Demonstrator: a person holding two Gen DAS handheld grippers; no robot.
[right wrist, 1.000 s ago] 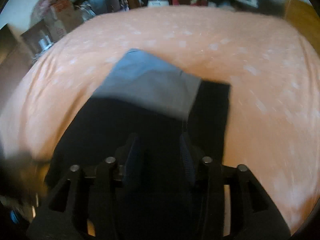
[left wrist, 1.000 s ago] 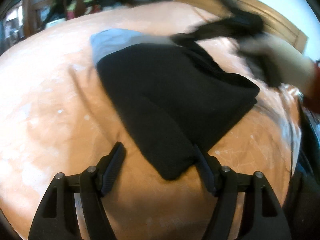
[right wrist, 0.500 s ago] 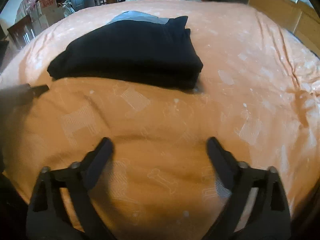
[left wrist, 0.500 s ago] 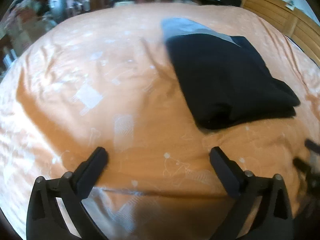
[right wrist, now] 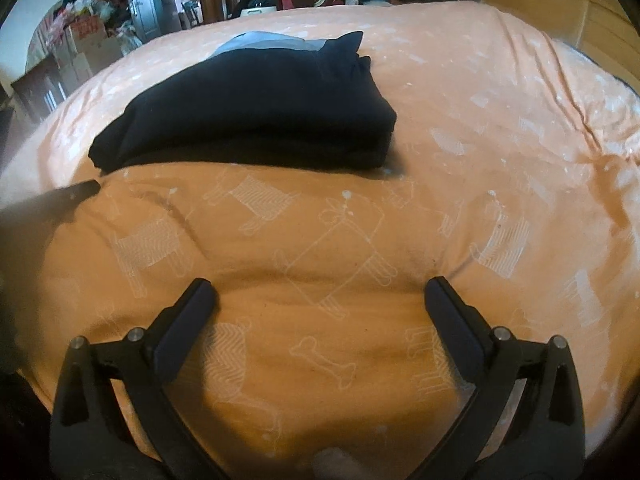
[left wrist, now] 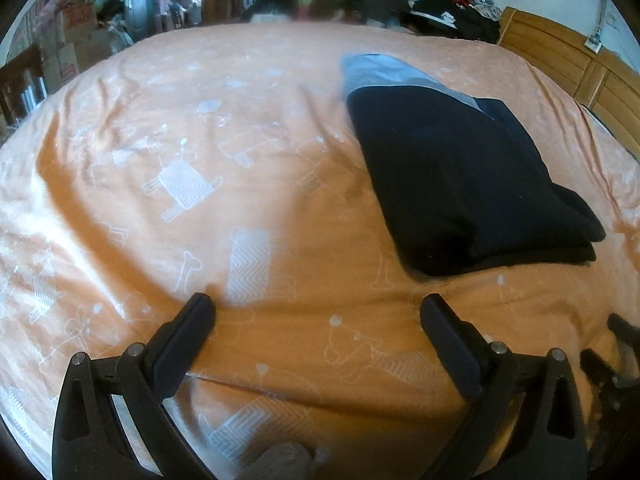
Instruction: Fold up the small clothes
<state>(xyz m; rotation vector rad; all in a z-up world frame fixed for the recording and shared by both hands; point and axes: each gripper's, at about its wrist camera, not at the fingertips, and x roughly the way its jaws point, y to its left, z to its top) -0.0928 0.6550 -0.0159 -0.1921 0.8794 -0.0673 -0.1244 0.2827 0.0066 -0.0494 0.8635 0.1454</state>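
Now both grippers are drawn back from the folded dark garment (left wrist: 472,184), which lies alone on the orange bedsheet (left wrist: 200,184), a grey layer (left wrist: 384,72) showing at its far end. A second ago the right gripper (right wrist: 320,304) was down on the cloth and the left gripper (left wrist: 316,320) sat at its corner; half a second ago both had already let go. Each is now spread wide and empty (nothing between the fingers). The garment sits ahead and to the right of the left gripper, ahead-left of the right. This piece looks finished.
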